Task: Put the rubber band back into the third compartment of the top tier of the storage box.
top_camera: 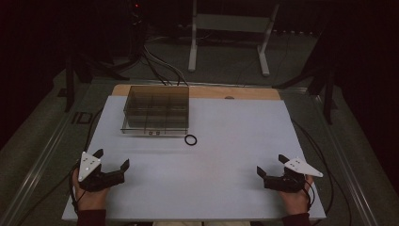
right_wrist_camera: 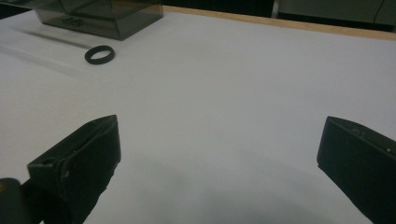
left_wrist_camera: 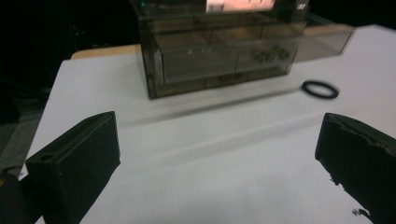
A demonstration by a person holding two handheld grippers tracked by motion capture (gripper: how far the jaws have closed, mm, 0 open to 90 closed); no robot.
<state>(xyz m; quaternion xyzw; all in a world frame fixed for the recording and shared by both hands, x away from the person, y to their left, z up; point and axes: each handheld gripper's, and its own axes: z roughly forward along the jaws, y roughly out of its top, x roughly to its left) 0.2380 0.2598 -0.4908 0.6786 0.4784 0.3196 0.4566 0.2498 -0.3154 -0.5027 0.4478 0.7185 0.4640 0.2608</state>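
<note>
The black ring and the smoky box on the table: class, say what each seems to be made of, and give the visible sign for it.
Black ring: probably rubber, like an O-ring; matte black, thin, evenly round, no glint, lying flat on the white table.
Smoky box: likely tinted clear plastic, perhaps acrylic; glossy, and its inner dividers show through the walls.

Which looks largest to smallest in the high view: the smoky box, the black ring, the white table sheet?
1. white table sheet
2. smoky box
3. black ring
The differences are plain, so nearness to the camera does not change the order.
</note>
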